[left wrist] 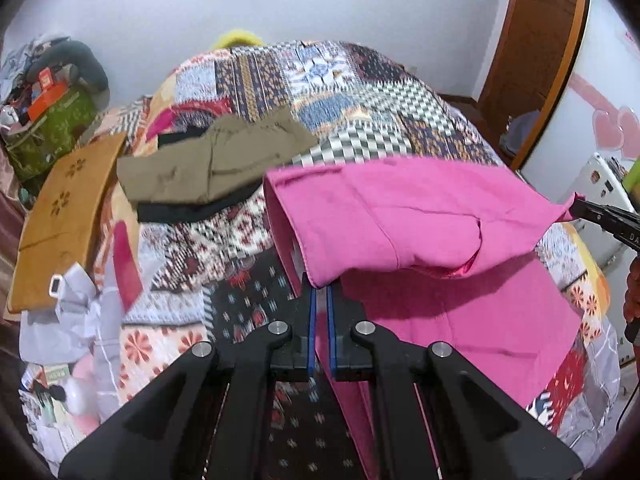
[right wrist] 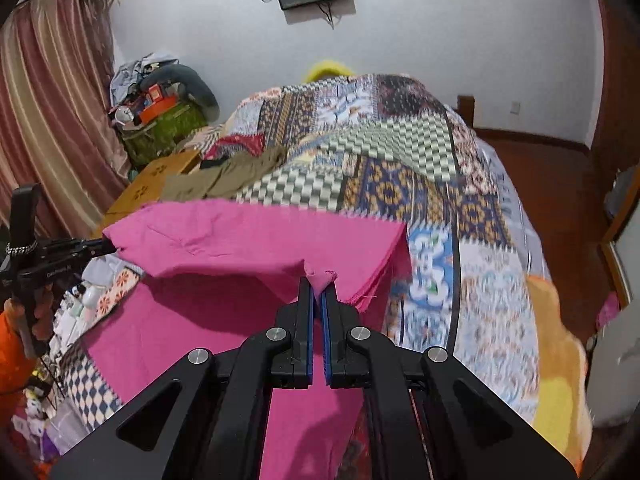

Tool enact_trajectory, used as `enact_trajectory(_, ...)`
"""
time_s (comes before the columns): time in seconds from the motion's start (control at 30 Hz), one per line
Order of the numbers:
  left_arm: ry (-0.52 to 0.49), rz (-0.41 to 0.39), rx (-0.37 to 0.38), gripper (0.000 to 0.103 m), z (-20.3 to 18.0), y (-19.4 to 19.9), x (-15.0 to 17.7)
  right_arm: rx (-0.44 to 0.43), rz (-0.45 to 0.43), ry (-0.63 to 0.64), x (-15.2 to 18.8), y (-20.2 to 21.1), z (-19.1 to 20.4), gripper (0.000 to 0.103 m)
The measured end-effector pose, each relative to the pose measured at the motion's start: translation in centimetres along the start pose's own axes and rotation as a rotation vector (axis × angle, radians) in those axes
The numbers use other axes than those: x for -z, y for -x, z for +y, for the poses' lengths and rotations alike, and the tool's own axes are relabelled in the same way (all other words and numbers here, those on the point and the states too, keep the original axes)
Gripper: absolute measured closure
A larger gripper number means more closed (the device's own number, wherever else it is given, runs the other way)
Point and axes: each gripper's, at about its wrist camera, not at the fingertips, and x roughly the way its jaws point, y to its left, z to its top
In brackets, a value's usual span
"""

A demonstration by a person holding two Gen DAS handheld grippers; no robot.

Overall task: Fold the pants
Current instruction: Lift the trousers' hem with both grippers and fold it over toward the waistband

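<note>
Bright pink pants [left wrist: 420,216] lie on a patchwork bedspread [left wrist: 360,92], with one end lifted over the part that lies flat. My left gripper [left wrist: 320,290] is shut on a corner of that raised end, at the pants' left side. In the right wrist view the same pink pants [right wrist: 248,248] hang between both tools, and my right gripper [right wrist: 317,280] is shut on a pinched bit of the cloth's right corner. The right gripper [left wrist: 576,206] also shows at the right edge of the left wrist view, and the left gripper [right wrist: 108,245] at the left of the right wrist view.
Folded olive-brown shorts [left wrist: 212,160] over a black garment lie further back on the bed. An orange-brown cushion [left wrist: 64,216] and white clutter sit at the bed's left edge. A green bag [right wrist: 160,132] with piled items stands by the curtain. Wooden floor [right wrist: 560,184] lies to the right.
</note>
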Motion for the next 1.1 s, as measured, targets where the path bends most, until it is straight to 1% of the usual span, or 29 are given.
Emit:
enact_trajectory(0.27, 0.002, 0.087, 0.011, 0.098, -0.7, -1.8, 3.5, 0.030, 0.064, -0.021, 4.1, -0.3, 0.0, 0.100)
enact_trajectory(0.4, -0.007, 0.104, -0.013, 0.098, -0.8, -2.0, 4.5, 0.057, 0.089, -0.006, 5.5, -0.5, 0.4, 0.098)
enact_trajectory(0.53, -0.016, 0.095, -0.038, 0.097, -0.7, -1.1, 4.8, 0.078, 0.093, 0.002, 6.3, 0.2, 0.8, 0.097)
enact_trajectory(0.63, -0.028, 0.081, -0.058, 0.088, -0.7, 0.0, 4.4, 0.113, 0.092, 0.023, 6.5, 0.9, 1.3, 0.097)
enact_trajectory(0.67, -0.034, 0.072, -0.066, 0.081, -0.8, 0.3, 4.3, 0.127, 0.090, 0.037, 6.5, 1.2, 1.5, 0.097)
enact_trajectory(0.7, -0.045, 0.057, -0.076, 0.072, -1.0, 0.9, 4.1, 0.135, 0.088, 0.049, 6.3, 1.4, 1.7, 0.097)
enact_trajectory(0.73, -0.049, 0.045, -0.083, 0.067, -1.0, 1.2, 3.9, 0.143, 0.080, 0.067, 6.2, 1.9, 2.0, 0.095)
enact_trajectory(0.8, -0.058, 0.014, -0.086, 0.051, -1.3, 2.1, 3.5, 0.153, 0.061, 0.086, 6.0, 2.5, 2.5, 0.084)
enact_trajectory(0.83, -0.061, -0.002, -0.082, 0.049, -1.5, 2.5, 3.1, 0.155, 0.052, 0.090, 5.9, 2.8, 2.7, 0.072)
enact_trajectory(0.87, -0.066, -0.011, -0.079, 0.044, -1.7, 2.9, 2.9, 0.152, 0.039, 0.093, 5.8, 3.2, 2.9, 0.059)
enact_trajectory(0.9, -0.073, -0.021, -0.079, 0.039, -2.0, 3.1, 2.7, 0.148, 0.021, 0.101, 5.7, 3.6, 3.2, 0.055)
enact_trajectory(0.93, -0.085, -0.033, -0.078, 0.037, -2.4, 3.3, 2.4, 0.145, 0.013, 0.107, 5.5, 3.8, 3.5, 0.050)
enact_trajectory(1.0, -0.116, -0.050, -0.071, 0.029, -3.3, 3.5, 2.0, 0.139, 0.007, 0.129, 5.2, 3.9, 4.3, 0.046)
enact_trajectory(1.07, -0.143, -0.050, -0.041, 0.024, -4.3, 3.3, 1.8, 0.124, 0.011, 0.147, 4.9, 3.7, 5.2, 0.039)
enact_trajectory(1.1, -0.159, -0.043, -0.027, 0.022, -4.8, 3.0, 1.6, 0.113, 0.013, 0.157, 4.8, 3.5, 5.6, 0.038)
